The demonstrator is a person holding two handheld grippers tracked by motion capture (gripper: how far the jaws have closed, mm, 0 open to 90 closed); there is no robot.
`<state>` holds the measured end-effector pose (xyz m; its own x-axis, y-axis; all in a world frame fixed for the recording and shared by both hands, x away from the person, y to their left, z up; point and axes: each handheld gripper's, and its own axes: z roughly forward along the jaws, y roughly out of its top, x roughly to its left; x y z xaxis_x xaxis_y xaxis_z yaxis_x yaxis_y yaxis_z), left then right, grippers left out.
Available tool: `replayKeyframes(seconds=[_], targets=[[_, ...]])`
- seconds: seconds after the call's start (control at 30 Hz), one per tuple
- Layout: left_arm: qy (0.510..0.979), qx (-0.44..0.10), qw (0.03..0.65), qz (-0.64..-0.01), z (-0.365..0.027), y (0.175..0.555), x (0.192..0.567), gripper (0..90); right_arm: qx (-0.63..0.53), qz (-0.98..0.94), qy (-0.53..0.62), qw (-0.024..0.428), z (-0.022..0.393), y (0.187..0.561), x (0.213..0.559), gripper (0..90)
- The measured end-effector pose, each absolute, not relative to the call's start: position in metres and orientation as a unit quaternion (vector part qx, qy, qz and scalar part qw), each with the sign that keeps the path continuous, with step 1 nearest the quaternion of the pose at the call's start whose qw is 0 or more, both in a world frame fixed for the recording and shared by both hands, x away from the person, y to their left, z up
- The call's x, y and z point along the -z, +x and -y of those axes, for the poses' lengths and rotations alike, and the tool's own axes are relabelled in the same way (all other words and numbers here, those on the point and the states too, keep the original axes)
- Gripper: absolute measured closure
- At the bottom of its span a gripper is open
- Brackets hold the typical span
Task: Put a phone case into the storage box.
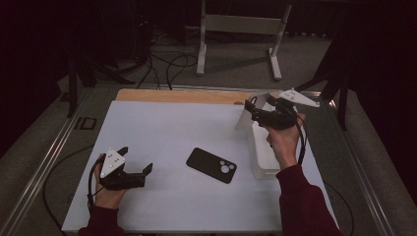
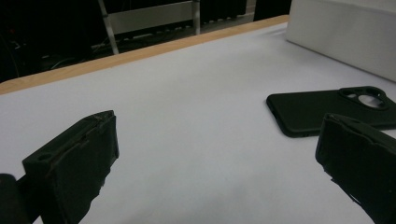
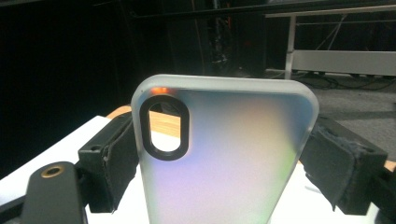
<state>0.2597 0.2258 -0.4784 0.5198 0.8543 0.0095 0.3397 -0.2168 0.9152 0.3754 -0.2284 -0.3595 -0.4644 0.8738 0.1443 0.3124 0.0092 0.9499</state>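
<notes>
Frosted case held up over the box by the right gripper, black case left flat mid-table.

Near to far: the left gripper (image 1: 134, 170) is seen low at the near-left of the table (image 1: 162, 128), jaws wide apart w/ nothing between them, parked just short of the black phone case (image 1: 211, 165), which is lying camera-cutout up at mid-table. Farther right, a frosted clear phone case (image 3: 224, 154) is clamped edge-to-edge by the right gripper (image 1: 254, 111), held upright above the far end of the white box (image 1: 265, 160). Step judged: case being lifted from or carried to the box; which one can't be told. Next move prob. calls for a steady carry, grip kept square so the case isn't twisted out. Count: 2 cases, 1 box, 2 grippers.
</notes>
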Motion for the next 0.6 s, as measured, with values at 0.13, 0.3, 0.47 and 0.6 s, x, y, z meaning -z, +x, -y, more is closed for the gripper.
replayKeyframes(seconds=[0.13,0.3,0.47,0.6], targets=[[0.729,-0.271,0.477,-0.409,-0.226,0.260,0.478,0.0,-0.538,-0.659,0.457,0.260,0.232,0.380,0.362,16.8],[0.730,-0.271,0.475,-0.409,-0.225,0.261,0.479,0.0,-0.541,-0.654,0.461,0.258,0.234,0.385,0.363,16.8],[0.728,-0.272,0.478,-0.409,-0.226,0.260,0.479,0.0,-0.538,-0.650,0.468,0.264,0.237,0.390,0.364,16.8],[0.727,-0.272,0.480,-0.409,-0.227,0.260,0.479,0.0,-0.539,-0.645,0.472,0.265,0.239,0.393,0.364,16.8]])
